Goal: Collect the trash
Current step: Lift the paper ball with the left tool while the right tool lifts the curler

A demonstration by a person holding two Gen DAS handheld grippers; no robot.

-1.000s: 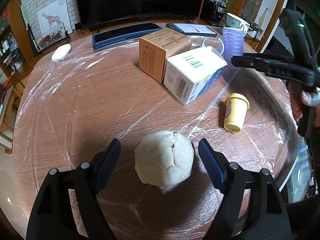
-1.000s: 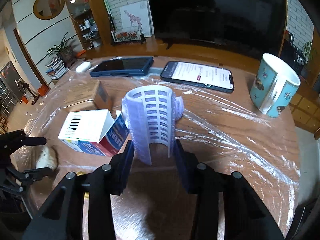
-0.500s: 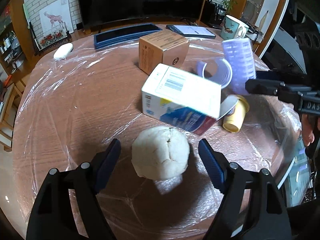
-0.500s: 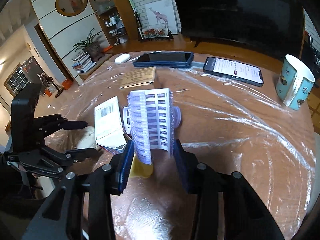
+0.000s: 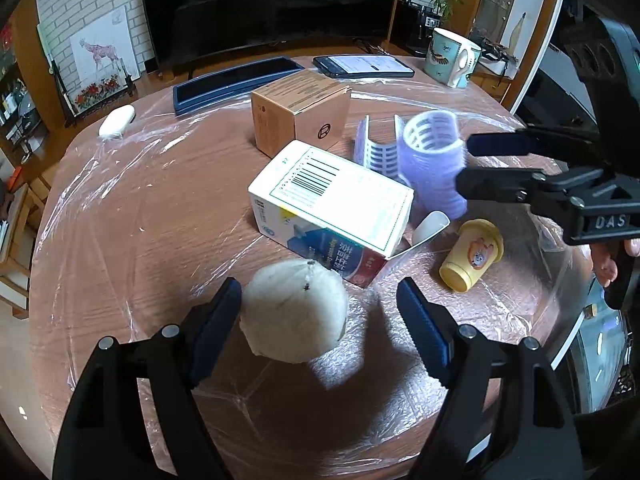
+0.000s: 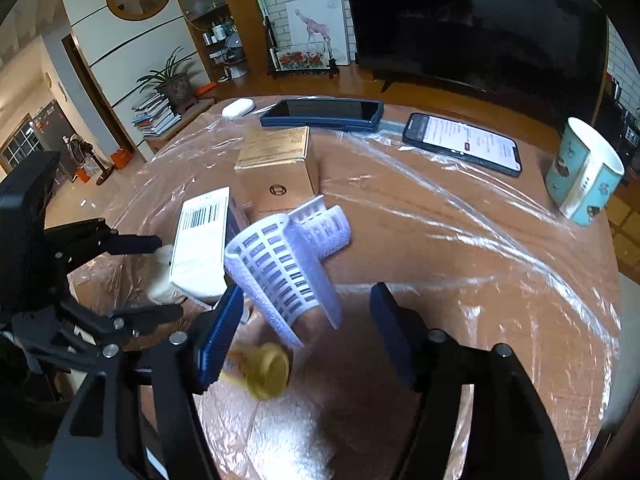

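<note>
A crumpled white paper ball lies on the plastic-covered table between my open left gripper's jaws, close to the left finger. My right gripper is open; the purple foam sleeve it held now tumbles free between its jaws. The sleeve shows in the left wrist view beside the right gripper. A white and blue carton lies on its side behind the ball. A small yellow cup lies tipped to the right. A brown cardboard box stands further back.
A dark blue case, a lit phone, a teal mug and a white oval object sit along the far side of the table. A TV stands behind. White padding lies under the plastic near me.
My right gripper opened and let go of the purple sleeve, which drops and tilts. The white carton has tipped over toward the paper ball. My left gripper stays open around the ball.
</note>
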